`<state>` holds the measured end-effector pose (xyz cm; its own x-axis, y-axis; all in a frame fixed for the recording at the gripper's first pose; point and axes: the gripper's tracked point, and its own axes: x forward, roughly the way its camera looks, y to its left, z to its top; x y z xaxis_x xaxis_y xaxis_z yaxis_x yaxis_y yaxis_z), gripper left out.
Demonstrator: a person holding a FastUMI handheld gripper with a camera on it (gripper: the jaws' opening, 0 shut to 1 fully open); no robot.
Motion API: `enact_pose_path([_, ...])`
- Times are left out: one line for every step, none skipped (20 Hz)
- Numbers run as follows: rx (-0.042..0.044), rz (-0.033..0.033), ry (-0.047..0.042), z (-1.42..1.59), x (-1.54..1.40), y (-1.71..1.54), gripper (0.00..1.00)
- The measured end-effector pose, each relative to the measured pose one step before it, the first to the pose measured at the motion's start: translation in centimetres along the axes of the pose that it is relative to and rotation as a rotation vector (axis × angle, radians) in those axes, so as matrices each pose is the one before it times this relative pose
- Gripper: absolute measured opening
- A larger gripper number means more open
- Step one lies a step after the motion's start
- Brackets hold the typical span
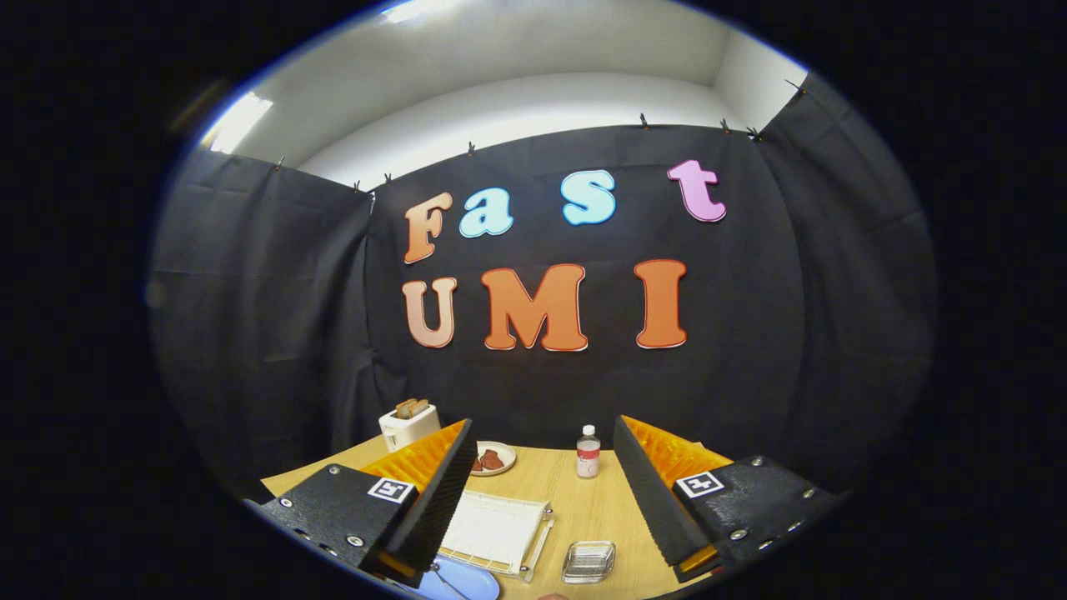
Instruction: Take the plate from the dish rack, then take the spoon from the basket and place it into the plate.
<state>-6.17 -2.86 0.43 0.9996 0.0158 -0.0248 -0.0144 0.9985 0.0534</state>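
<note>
A hand-held gripper (542, 492) hangs above a wooden table (583, 500) inside a black-draped booth, its two fingers spread wide and holding nothing. Between the fingers lies one white dish rack (496, 531), flat on the tabletop. Just beside its near corner, close under the left finger, rests one blue plate (463, 582), with a thin metal piece, possibly the spoon, lying across it, too small to tell for certain. To the rack's right sits one small clear glass dish (588, 561). Farther back stand one bottle with a white cap (588, 452), one small round plate carrying dark brown food (493, 459), partly hidden by the left finger, and one white toaster (408, 425) with two slices of toast showing at its top.
</note>
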Motion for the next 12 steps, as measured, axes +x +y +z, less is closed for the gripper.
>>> enact_pose_path([-0.0037,-0.00587,0.00039,0.026,-0.054,-0.204,0.98])
enact_pose_path([0.00121,0.00139,-0.00609,0.273,-0.055,0.08,0.98])
enact_pose_path([0.00439,-0.00054,-0.00058,0.204,-0.039,0.039,0.98])
enact_pose_path([0.00365,0.00206,-0.00249,0.099,0.059,0.072,0.98])
enact_pose_path([-0.00054,-0.00523,-0.00168,0.241,-0.036,-0.116,0.98])
enact_pose_path([-0.00165,0.00359,-0.00412,0.319,-0.059,0.043,0.98])
enact_pose_path([-0.00542,-0.00401,-0.00088,0.237,0.036,0.026,0.98])
enact_pose_path([-0.00715,-0.00008,-0.00282,0.138,-0.065,-0.004,0.98])
enact_pose_path([-0.0091,-0.0057,-0.00261,0.318,-0.024,-0.017,0.98])
enact_pose_path([-0.00724,-0.00188,-0.00003,0.093,-0.01,-0.039,0.98])
enact_pose_path([-0.00401,0.00321,-0.00111,0.178,-0.11,0.209,0.98])
enact_pose_path([-0.00171,-0.00063,0.00161,0.074,-0.032,0.092,0.98])
